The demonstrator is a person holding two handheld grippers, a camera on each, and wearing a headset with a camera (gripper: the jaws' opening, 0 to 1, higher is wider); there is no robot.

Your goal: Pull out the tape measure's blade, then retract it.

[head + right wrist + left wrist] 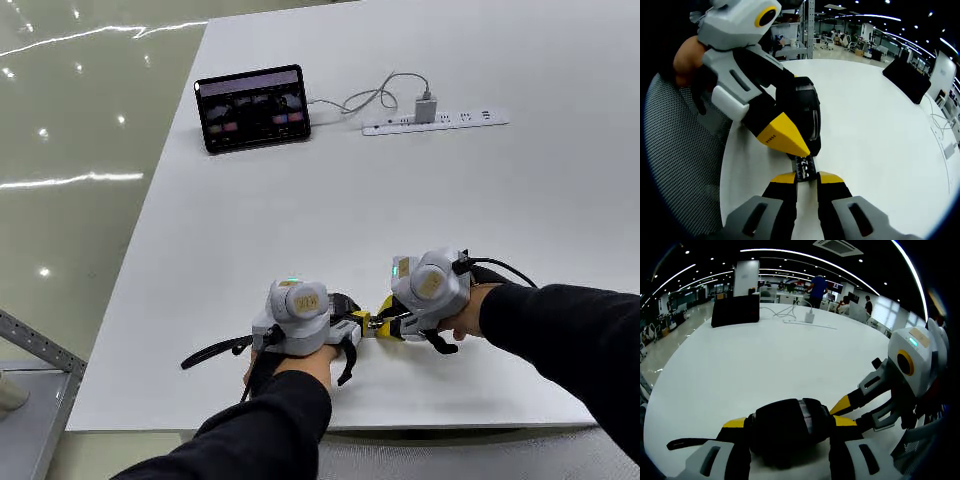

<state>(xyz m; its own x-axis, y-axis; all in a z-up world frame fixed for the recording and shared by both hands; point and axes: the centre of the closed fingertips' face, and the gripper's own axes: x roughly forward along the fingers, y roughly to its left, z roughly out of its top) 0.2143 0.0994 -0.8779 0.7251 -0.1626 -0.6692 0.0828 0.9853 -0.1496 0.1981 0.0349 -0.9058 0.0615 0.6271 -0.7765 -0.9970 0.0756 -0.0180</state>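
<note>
pinching the short exposed stretch of blade (803,169) flat between their yellow tips, the jaws of the right gripper (806,179) are pressed together just in front of the case mouth. a printed 2 shows on the blade there, so i judge very little of it is out yet. the left gripper (790,426) has its jaws clamped on either side of the black case of the tape measure (807,97), which sits on the counter (500,210) between the two grippers.

the case looks hard, rounded and smooth, probably dense for its size. a grip across its flat sides should stop it from twisting when the spring pulls. the blade is likely thin, springy steel, slick and easy to kink, so the best hold is flat across its width near the tip. the pull should run straight out of the mouth. on the return it should be fed back under control, or it may snap in.

the near edge of the counter lies close behind both grippers, with a grey mesh surface (450,455) just past it. open white counter runs off to the person's right and forward. a tablet (252,107), a power strip (435,121) and a cable (365,98) sit well apart at the far side, clear of a sideways pull.
</note>
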